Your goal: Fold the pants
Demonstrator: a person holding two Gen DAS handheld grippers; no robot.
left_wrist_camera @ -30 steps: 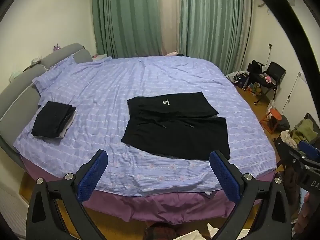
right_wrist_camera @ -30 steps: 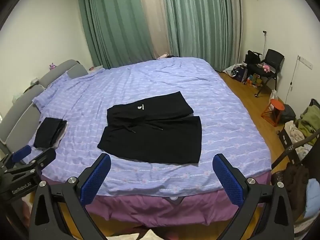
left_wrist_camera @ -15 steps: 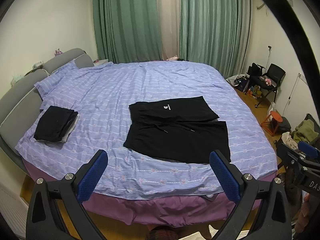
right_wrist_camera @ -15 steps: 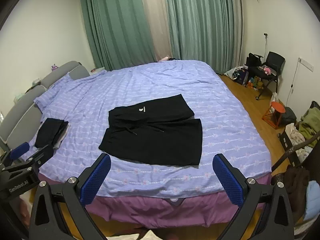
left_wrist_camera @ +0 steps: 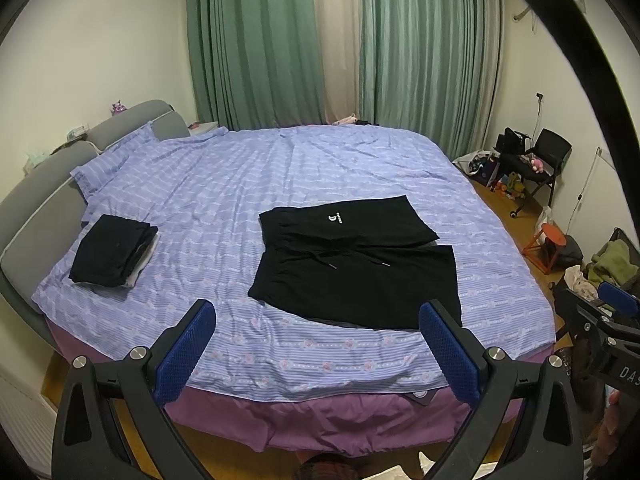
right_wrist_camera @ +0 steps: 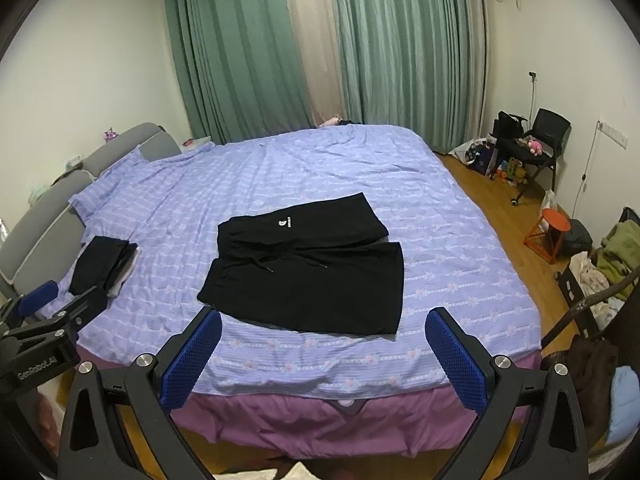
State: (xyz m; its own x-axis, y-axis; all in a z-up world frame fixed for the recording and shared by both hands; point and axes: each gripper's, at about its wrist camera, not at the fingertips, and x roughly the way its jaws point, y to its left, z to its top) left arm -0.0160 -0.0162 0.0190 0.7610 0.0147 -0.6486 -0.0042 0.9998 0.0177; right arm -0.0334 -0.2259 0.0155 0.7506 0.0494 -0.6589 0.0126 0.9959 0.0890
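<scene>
Black shorts (left_wrist_camera: pixel 352 264) with a white logo and drawstring lie flat on the purple striped bed (left_wrist_camera: pixel 280 168), waistband to the left, both legs spread to the right. They also show in the right wrist view (right_wrist_camera: pixel 308 272). My left gripper (left_wrist_camera: pixel 318 344) is open and empty, held off the bed's near edge, apart from the shorts. My right gripper (right_wrist_camera: pixel 324 356) is open and empty, also short of the near edge. Each gripper shows at the edge of the other's view.
A stack of folded dark clothes (left_wrist_camera: pixel 114 256) lies on the bed's left side near the grey headboard (left_wrist_camera: pixel 36 200). A chair with clutter (left_wrist_camera: pixel 536 160), an orange stool (left_wrist_camera: pixel 544 244) and piled clothes (right_wrist_camera: pixel 612 256) stand on the wooden floor at right. Green curtains (left_wrist_camera: pixel 272 40) hang behind.
Both views have tilted slightly upward, so the bed and shorts sit a little lower in frame. The shorts have not moved and both grippers stay open.
</scene>
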